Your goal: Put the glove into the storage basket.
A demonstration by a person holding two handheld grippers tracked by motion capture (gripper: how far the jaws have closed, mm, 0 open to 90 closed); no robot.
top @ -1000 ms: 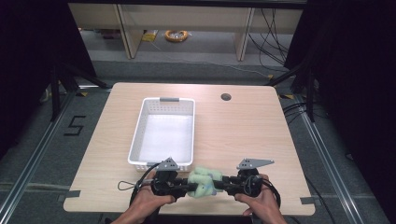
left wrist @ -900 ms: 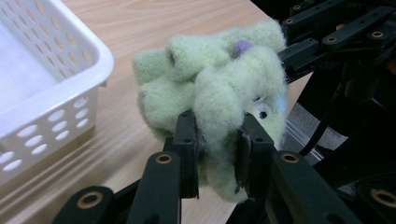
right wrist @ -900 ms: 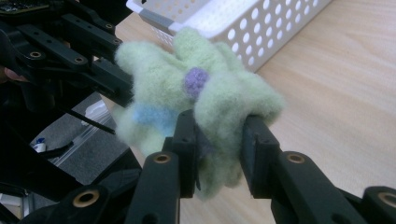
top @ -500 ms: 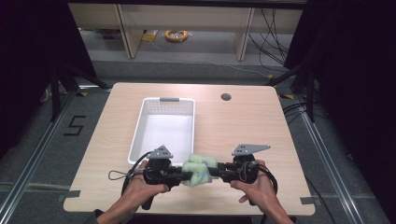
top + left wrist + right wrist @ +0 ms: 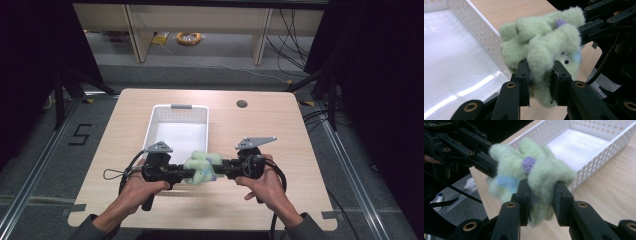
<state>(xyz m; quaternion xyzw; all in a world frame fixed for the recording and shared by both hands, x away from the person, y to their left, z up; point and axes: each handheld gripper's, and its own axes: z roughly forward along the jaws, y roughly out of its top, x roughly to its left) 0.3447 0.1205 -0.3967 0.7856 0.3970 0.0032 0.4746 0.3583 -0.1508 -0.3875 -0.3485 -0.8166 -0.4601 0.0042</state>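
The left hand-held gripper point(image 5: 539, 75) pinches one fold of a pale green fuzzy toy point(image 5: 541, 47), its black jaws pressed into the fleece. The right hand-held gripper point(image 5: 541, 192) pinches another fold from the opposite side, so the toy hangs between the two, raised above the counter point(image 5: 280, 130) at the near end of the white basket point(image 5: 200, 111). The step in hand looks like carrying the toy to the basket. The next move would call for both grippers to travel forward together over the near rim, then spread to drop it inside.

The toy is soft, woolly and lumpy, with a purple dot and a light blue patch; its exact figure is hard to tell, bunched as it is. The basket is rigid plastic, rectangular, with perforated walls and a glossy floor. The counter is smooth pale wood grain.
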